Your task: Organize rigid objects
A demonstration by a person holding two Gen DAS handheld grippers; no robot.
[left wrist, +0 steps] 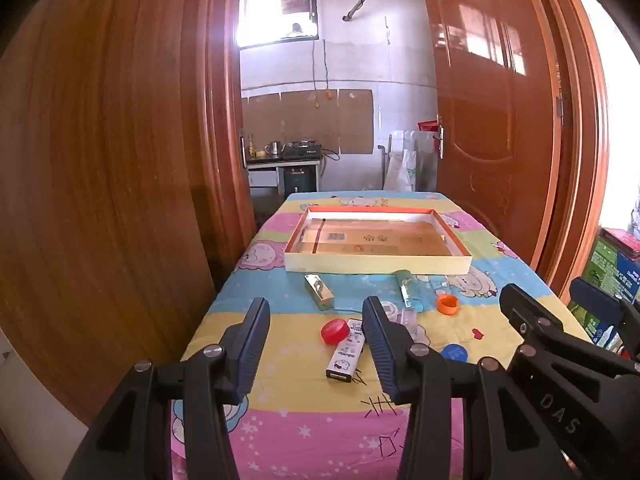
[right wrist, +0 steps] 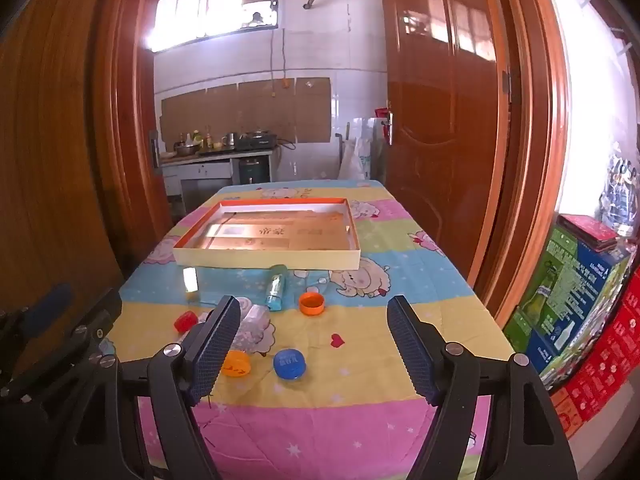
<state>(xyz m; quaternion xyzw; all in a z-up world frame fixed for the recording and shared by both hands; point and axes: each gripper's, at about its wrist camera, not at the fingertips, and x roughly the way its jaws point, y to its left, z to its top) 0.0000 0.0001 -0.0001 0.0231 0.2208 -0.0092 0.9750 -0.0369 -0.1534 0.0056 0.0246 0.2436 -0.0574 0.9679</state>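
Both grippers — left gripper (left wrist: pixel 316 336), right gripper (right wrist: pixel 314 338) — gape empty.

Left tool (left wrist: pixel 316 344): lower centre of frame, tilted downward, jaws apart, nothing between. Right tool (right wrist: pixel 314 344): lower centre, tilted downward, jaws wide, empty.

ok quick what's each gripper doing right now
left gripper: open, holding nothing, above the table.
right gripper: wide open, holding nothing.
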